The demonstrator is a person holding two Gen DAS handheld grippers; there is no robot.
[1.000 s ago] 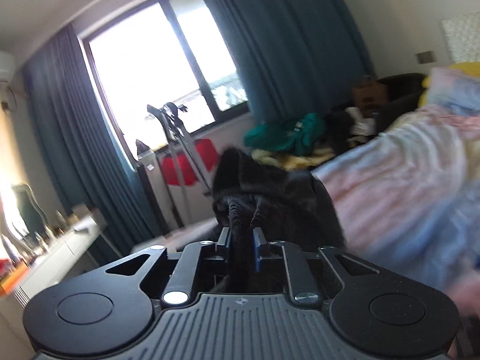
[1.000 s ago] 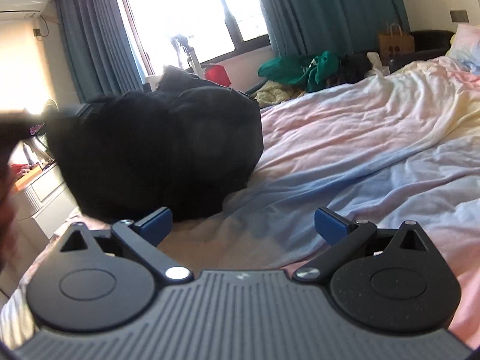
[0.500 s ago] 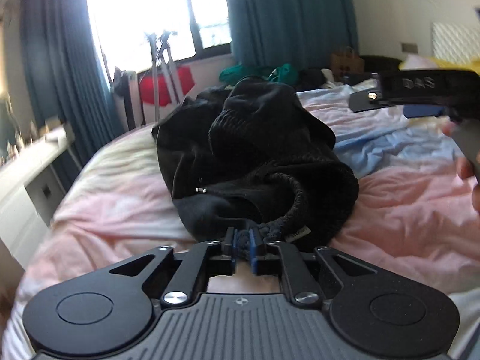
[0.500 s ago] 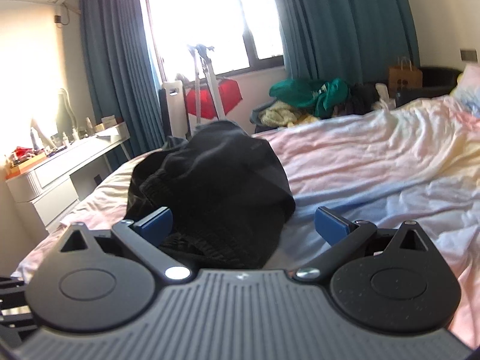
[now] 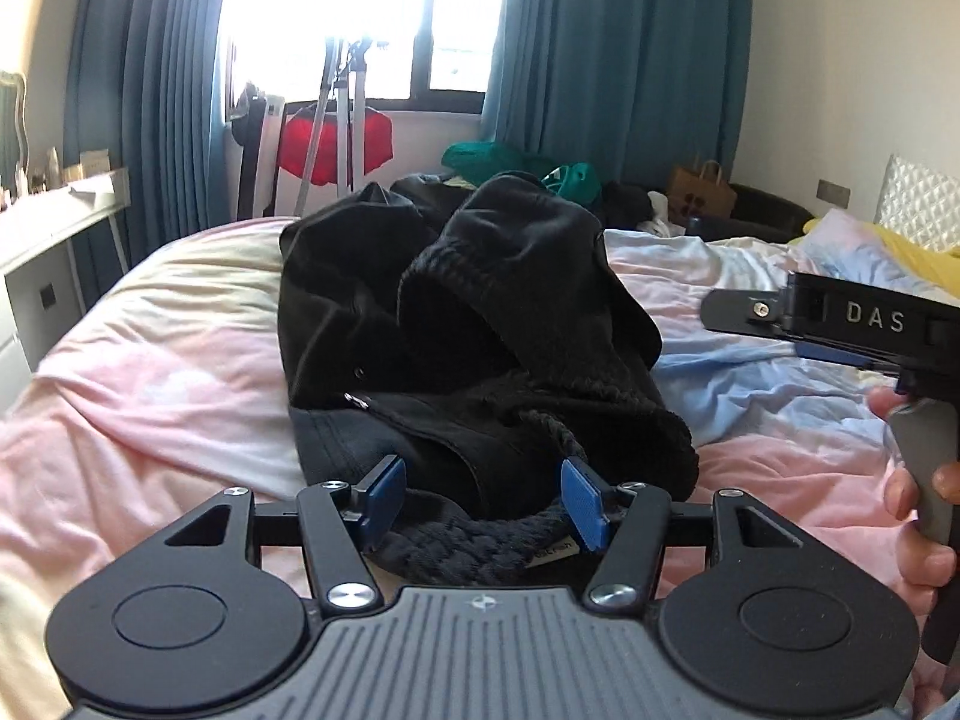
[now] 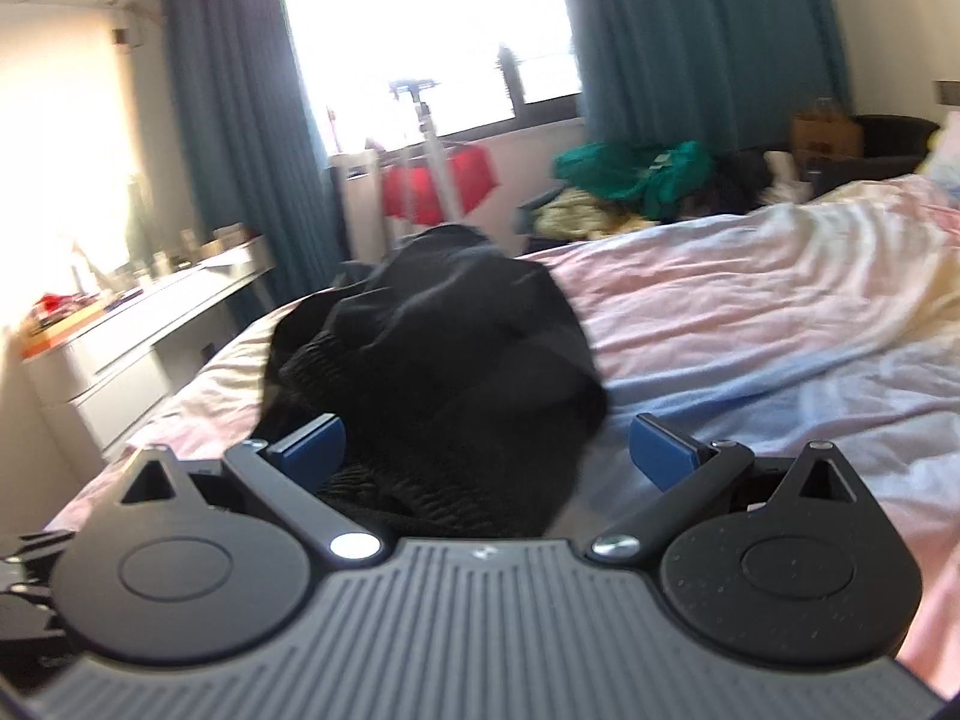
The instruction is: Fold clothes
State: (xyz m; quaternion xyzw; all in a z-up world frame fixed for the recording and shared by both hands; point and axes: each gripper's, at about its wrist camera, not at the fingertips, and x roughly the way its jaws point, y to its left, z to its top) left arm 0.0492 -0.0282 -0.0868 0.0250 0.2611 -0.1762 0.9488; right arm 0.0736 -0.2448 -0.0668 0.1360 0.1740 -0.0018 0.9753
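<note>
My left claw (image 5: 480,501) is released, jaws spread, with the ribbed hem of the black garment (image 5: 474,324) lying between them, untouched by either pad as far as I can tell. The heap stretches straight ahead on the bed (image 5: 150,360), long axis away from me. My right claw (image 6: 486,450) is released too, the garment (image 6: 444,372) just ahead and left of centre. Left is nearer the hem.

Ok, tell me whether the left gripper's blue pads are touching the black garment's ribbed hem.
Cannot tell. In the left wrist view the left gripper is open with the ribbed hem lying between its pads; no clear gap or contact shows.
</note>
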